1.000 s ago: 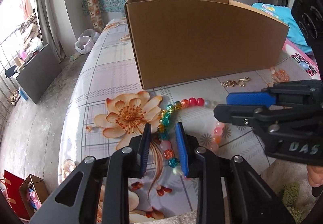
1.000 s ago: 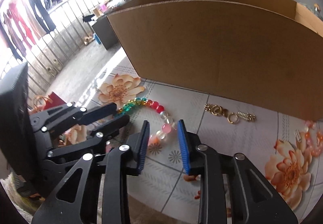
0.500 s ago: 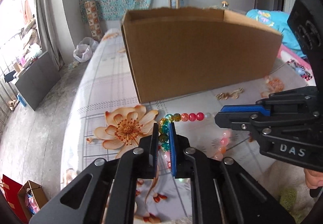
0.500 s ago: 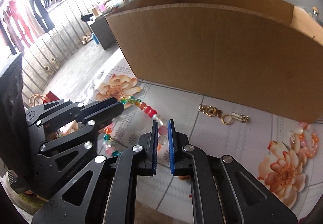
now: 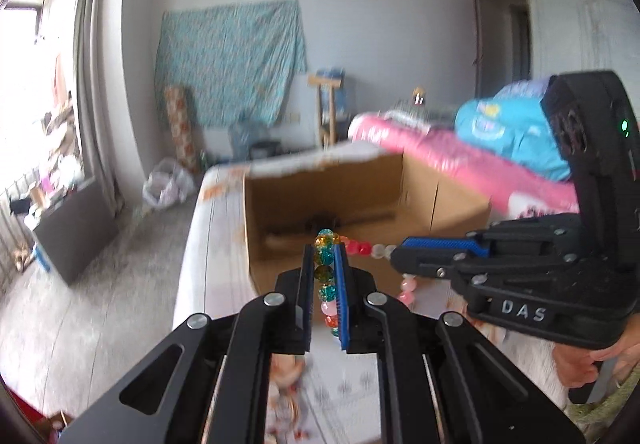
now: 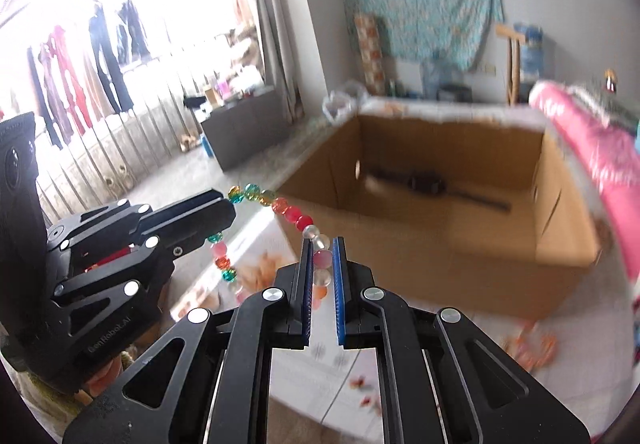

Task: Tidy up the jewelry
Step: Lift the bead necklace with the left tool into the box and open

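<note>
A string of coloured beads (image 5: 360, 247) hangs in the air between my two grippers, in front of an open cardboard box (image 5: 280, 260). My left gripper (image 5: 324, 248) is shut on its green and amber end, with beads showing between the blue pads. My right gripper (image 6: 322, 244) is shut on the clear and pink beads (image 6: 294, 211). From the left wrist view the right gripper (image 5: 396, 256) is close by on the right. In the right wrist view the left gripper (image 6: 230, 213) sits on the left. A slack loop of beads dangles below. The box (image 6: 440, 256) holds a dark long item.
The box stands on a table with a floral cloth (image 6: 304, 356). Blurred orange jewellery (image 6: 532, 344) lies on the cloth to the right of the box. Pink bedding (image 5: 460, 159) rises behind the box. The table's left edge drops to the grey floor (image 5: 120, 284).
Both grippers shut on the bead string and lifted it off the cloth. They now look from higher up, over the box's near wall and into it.
</note>
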Demonstrator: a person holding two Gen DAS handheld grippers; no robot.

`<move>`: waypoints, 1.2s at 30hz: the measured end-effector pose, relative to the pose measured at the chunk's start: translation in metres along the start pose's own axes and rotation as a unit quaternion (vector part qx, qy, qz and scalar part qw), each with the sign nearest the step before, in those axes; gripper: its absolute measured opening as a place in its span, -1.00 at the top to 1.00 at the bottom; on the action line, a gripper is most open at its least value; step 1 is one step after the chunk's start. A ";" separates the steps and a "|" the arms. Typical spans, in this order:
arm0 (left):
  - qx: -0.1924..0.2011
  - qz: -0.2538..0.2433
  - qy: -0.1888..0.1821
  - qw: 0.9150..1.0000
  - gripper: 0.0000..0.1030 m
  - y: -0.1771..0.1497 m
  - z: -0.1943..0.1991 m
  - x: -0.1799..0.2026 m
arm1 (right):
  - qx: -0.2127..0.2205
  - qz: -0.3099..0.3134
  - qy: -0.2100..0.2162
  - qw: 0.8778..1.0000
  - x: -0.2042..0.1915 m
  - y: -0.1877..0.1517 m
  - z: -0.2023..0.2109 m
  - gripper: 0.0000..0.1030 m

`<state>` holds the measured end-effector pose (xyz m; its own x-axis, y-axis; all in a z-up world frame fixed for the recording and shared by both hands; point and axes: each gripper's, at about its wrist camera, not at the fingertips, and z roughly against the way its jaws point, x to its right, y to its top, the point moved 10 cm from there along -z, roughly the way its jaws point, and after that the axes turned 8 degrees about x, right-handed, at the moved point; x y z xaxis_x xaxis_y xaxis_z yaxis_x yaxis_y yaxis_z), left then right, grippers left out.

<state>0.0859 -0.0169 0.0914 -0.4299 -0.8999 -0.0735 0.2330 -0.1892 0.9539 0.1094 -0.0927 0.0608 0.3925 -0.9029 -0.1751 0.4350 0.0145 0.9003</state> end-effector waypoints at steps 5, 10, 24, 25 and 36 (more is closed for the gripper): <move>0.037 -0.015 -0.002 0.999 0.83 0.056 -0.024 -0.013 | 0.015 0.012 0.005 1.000 0.017 0.056 -0.018 0.85; -0.002 -0.006 -0.015 1.000 0.83 0.065 -0.077 -0.031 | -0.023 0.014 -0.007 1.000 0.034 0.076 -0.068 0.85; -0.197 -0.012 -0.010 0.980 0.81 -0.033 -0.176 -0.045 | -0.218 -0.026 -0.039 0.975 0.065 0.003 -0.175 0.78; -0.198 -0.011 -0.006 0.980 0.80 -0.035 -0.178 -0.047 | -0.216 -0.030 -0.040 0.975 0.067 0.003 -0.176 0.78; -0.108 0.021 -0.001 0.994 0.81 -0.003 -0.132 -0.059 | -0.120 -0.070 -0.016 0.990 0.076 0.033 -0.104 0.67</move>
<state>0.2254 -0.0148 0.0547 -0.4176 -0.9080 -0.0343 0.4328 -0.2319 0.8711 0.2378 -0.1161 0.0357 0.2903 -0.9164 -0.2756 0.6651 -0.0138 0.7466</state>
